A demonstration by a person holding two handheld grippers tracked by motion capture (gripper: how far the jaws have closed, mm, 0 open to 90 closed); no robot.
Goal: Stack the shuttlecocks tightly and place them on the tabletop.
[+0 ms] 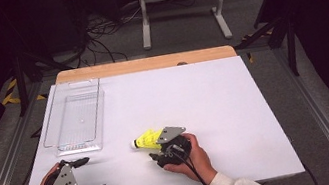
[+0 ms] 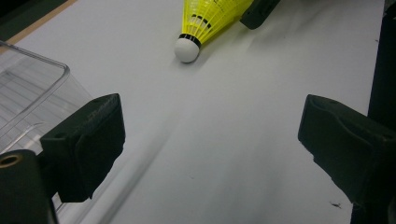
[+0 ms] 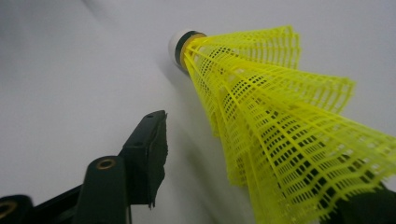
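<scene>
A yellow mesh shuttlecock (image 1: 146,139) with a white cork tip lies on its side on the white table (image 1: 213,94), tip pointing left. My right gripper (image 1: 155,147) sits just right of it, jaws on either side of the skirt. In the right gripper view the shuttlecock (image 3: 280,126) rests against the right jaw, while a gap separates it from the left jaw, so my right gripper (image 3: 261,163) is open. My left gripper (image 1: 93,175) stands open and empty at the table's front left. From its own view the left gripper (image 2: 210,144) faces the shuttlecock (image 2: 201,23) farther off.
A clear plastic tray (image 1: 76,148) stands empty at the table's left side, just beyond my left gripper; its corner (image 2: 28,93) sits beside the left jaw. A wooden strip (image 1: 147,64) borders the table's far edge. Cables and a metal stand lie on the floor behind.
</scene>
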